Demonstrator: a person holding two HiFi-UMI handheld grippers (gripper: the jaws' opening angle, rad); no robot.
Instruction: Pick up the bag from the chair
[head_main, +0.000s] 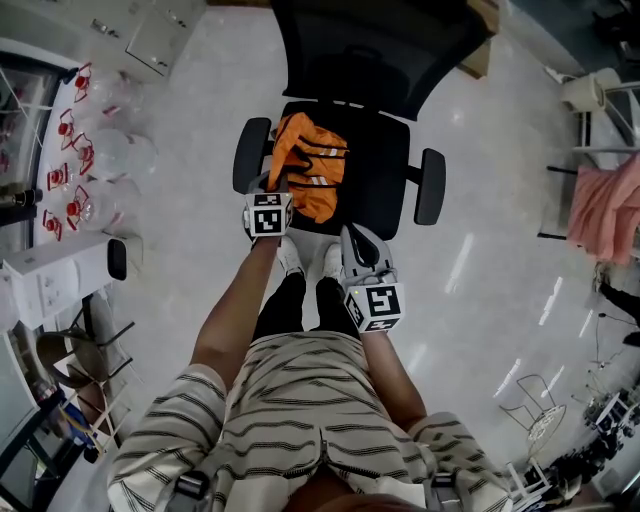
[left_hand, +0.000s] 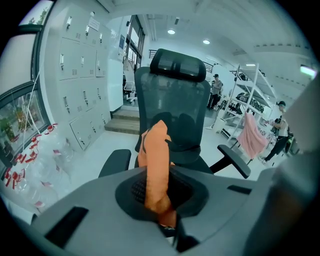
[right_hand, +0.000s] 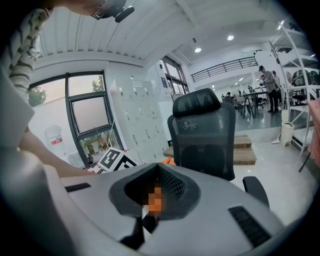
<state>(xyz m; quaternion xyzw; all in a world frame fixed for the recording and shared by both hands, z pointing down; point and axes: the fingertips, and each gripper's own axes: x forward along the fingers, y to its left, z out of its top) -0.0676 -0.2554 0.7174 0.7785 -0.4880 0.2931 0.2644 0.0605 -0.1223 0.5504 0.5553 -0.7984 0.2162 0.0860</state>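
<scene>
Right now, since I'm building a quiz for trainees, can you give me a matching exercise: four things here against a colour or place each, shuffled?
Things:
1. bag
2. chair
3. hanging cloth
4. right claw

Descriptions:
A. pink
B. by the seat's front edge, near the shoes
C. orange, gripped by the left claw
D. black

Pairs: 1-C, 2-D, 3-A, 4-B

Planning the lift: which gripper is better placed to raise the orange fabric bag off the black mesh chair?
Left gripper: its jaws are shut on the orange fabric bag; the right gripper hangs beside it.
</scene>
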